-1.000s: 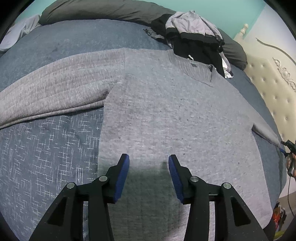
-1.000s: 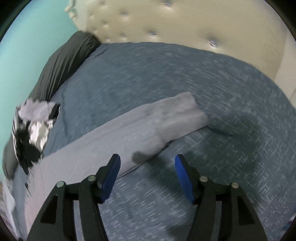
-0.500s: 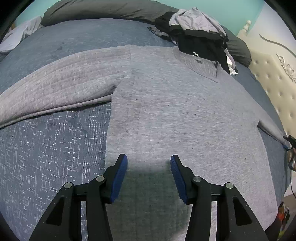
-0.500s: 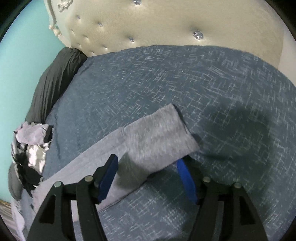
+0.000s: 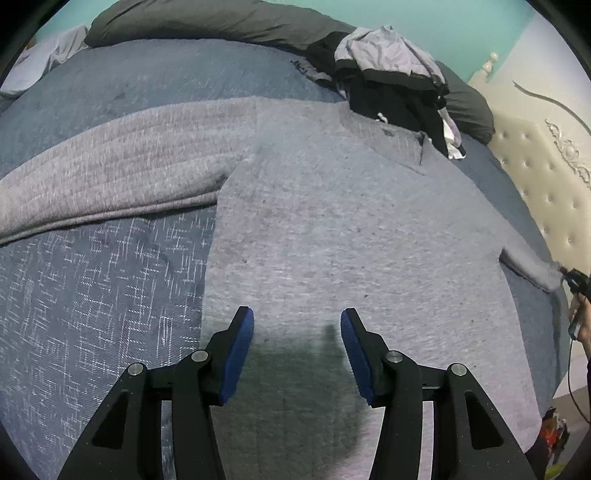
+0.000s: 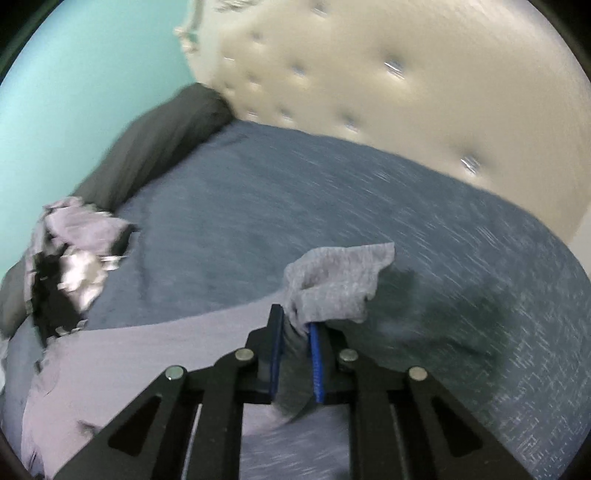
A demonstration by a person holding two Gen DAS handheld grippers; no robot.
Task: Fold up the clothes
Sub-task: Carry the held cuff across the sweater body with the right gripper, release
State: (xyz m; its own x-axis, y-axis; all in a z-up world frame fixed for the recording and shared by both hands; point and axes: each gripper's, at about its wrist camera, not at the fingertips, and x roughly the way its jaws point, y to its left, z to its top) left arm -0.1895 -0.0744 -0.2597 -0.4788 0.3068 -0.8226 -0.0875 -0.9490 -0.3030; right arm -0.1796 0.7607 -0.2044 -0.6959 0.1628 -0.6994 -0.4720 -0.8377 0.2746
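Note:
A grey long-sleeved sweater (image 5: 332, 229) lies flat on the blue bedspread (image 5: 92, 295), collar toward the far pile of clothes. Its left sleeve (image 5: 103, 184) stretches out to the left. My left gripper (image 5: 297, 325) hovers open over the sweater's lower body, nothing between its blue pads. In the right wrist view my right gripper (image 6: 295, 321) is closing, its pads pinching the cuff of the sweater's right sleeve (image 6: 340, 280), which bunches up above the fingers and is lifted off the bed. The right gripper (image 5: 576, 280) also shows small at the far right edge of the left wrist view.
A pile of black and light clothes (image 5: 395, 85) sits behind the collar. A dark pillow (image 5: 207, 22) runs along the far side. The cream tufted headboard (image 6: 406, 92) stands to the right, with a teal wall (image 6: 92, 74) beyond.
The right gripper came down over the sleeve cuff, closed on it and lifted it off the bedspread. The left gripper stayed open over the sweater's body.

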